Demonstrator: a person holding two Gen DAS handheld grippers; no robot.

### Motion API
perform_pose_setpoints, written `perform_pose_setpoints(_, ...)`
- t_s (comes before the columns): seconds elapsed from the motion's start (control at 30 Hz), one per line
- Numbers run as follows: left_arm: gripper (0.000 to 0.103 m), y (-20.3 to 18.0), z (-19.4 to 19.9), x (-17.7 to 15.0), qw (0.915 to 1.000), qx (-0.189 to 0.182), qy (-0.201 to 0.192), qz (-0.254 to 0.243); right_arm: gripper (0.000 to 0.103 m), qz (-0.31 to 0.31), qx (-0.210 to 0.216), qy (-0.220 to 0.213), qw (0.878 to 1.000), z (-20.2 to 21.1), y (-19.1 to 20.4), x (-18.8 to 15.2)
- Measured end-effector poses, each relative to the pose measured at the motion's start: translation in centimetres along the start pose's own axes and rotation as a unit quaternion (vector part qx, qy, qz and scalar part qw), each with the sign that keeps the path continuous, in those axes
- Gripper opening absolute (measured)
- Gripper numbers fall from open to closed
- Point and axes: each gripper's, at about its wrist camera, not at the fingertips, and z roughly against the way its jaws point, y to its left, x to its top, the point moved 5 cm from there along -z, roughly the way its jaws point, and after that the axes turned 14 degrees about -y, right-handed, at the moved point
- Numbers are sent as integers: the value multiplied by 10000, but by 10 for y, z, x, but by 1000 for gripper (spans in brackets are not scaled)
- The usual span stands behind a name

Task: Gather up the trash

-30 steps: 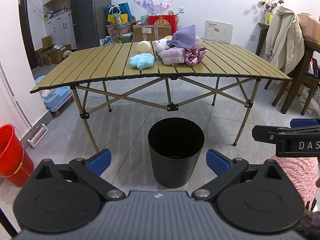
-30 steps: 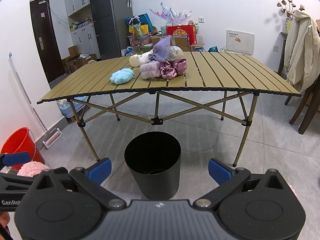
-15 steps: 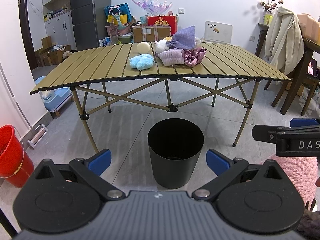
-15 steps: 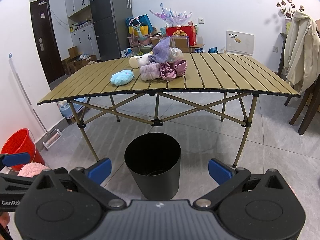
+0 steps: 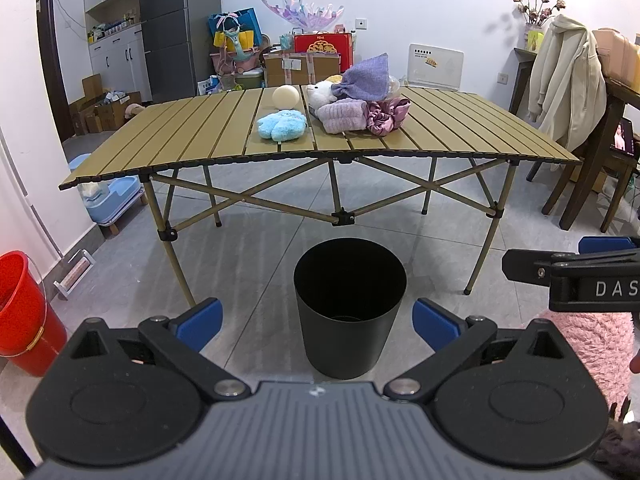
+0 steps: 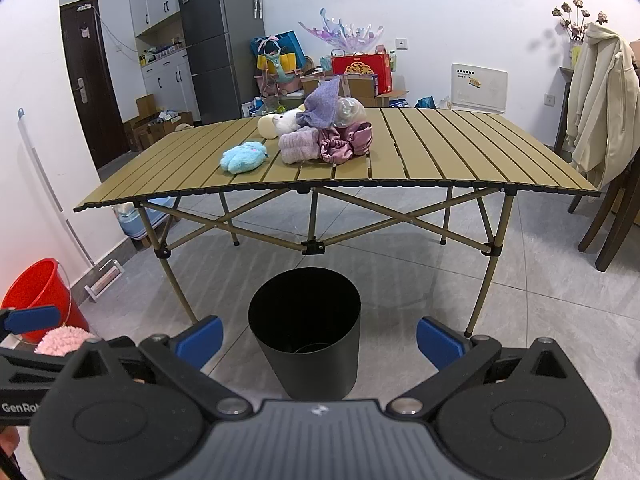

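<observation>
Black waste bin point(image 5: 350, 304): on the floor, in front of the folding slat table point(image 5: 192, 140). On the table: blue plush toy point(image 5: 281, 125), lilac knit item point(image 5: 344, 117), pink satin scrunchie point(image 5: 389, 115), purple cloth point(image 5: 367, 78). Left gripper point(image 5: 318, 322) and right gripper point(image 6: 319, 340): fingers spread wide, nothing held, low before the bin.

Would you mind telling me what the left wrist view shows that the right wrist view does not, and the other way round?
Only the left wrist view shows the cream ball whole and the lit screen at the right edge. Only the right wrist view shows the dark door and the clear plastic piece on the pile. Both show the black bin, the folding table, the blue plush, the red bucket, and both grippers open, left gripper and right gripper.
</observation>
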Motion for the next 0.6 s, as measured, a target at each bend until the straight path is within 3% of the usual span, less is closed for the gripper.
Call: perform_pose_setpoints(0.6, 103, 6, -16, -4, 10000, 35, -46, 71, 103, -3, -31, -258, 9997, -6, -5, 6)
